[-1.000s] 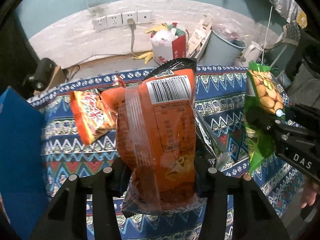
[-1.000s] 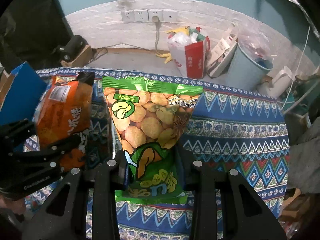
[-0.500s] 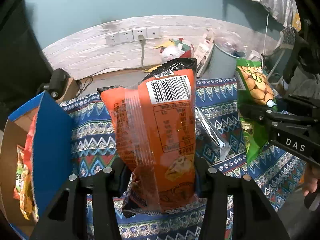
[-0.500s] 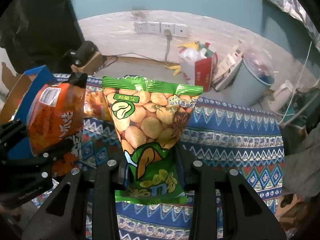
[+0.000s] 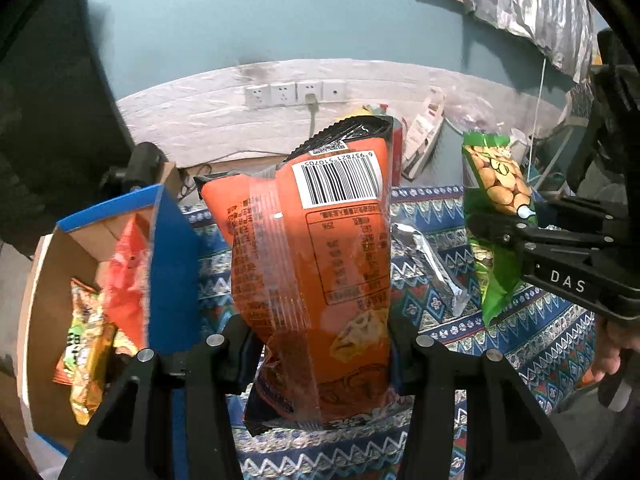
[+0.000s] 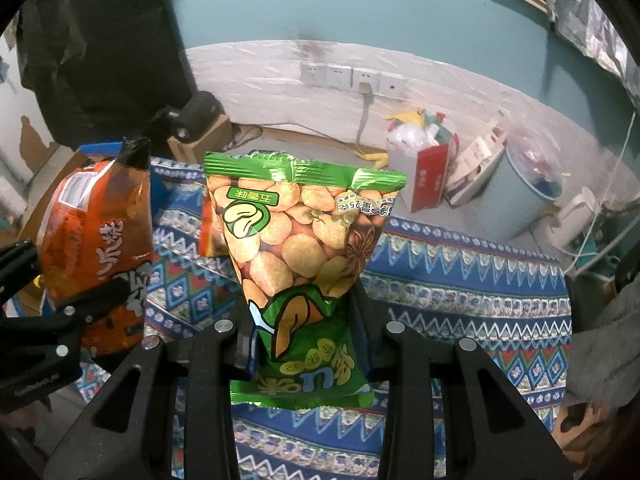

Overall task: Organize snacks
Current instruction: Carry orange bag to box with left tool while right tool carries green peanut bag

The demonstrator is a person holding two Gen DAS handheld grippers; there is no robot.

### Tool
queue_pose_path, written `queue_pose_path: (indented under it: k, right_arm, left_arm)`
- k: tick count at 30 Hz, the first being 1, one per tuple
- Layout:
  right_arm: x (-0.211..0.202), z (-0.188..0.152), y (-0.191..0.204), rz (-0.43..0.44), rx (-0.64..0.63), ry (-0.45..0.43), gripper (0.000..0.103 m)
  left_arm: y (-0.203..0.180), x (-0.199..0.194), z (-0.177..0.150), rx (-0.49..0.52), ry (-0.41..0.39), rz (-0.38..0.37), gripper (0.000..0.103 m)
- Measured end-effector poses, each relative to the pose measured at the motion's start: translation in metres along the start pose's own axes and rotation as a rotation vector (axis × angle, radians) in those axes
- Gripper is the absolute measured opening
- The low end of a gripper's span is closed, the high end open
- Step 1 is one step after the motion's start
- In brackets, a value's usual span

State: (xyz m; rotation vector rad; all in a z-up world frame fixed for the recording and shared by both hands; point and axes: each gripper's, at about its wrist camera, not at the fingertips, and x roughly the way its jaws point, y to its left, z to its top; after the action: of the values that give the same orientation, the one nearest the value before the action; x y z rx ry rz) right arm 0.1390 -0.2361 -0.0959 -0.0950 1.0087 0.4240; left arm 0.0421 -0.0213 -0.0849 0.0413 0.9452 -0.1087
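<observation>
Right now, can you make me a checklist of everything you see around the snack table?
Surface: patterned blue cloth covers the table.
Job's things: orange bag and green bag, both held up off the cloth; blue box at the left with snack packs inside.
Clutter: silver wrapper lying on the cloth.
Tongs: left tongs shut on the orange bag; right tongs shut on the green bag.
Cables: one cord plugged into the wall sockets.
Surroundings: teal wall, red-and-white bag, grey bin on the floor behind.
</observation>
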Motion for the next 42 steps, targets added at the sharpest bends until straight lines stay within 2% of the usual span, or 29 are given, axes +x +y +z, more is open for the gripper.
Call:
queue_pose_path:
  k: [10,23,42]
  right_arm:
    - [-0.003,0.018,0.032,0.029,-0.031,-0.019,0.033]
    - [0.0,0.048,0.093,0.1,-0.093,-0.041,0.033]
    - [0.016,0.078,0.181,0.193,-0.181,-0.042,0.033]
  left_arm:
    - [0.038,-0.031,-0.003,-0.039,-0.059,0.046,0.051]
    - [0.091,-0.056,-0.01,-0.114,-0.118,0.109,0.051]
    - [0.172,-0.062,-0.031,-0.246,-0.097,0.205,0.051]
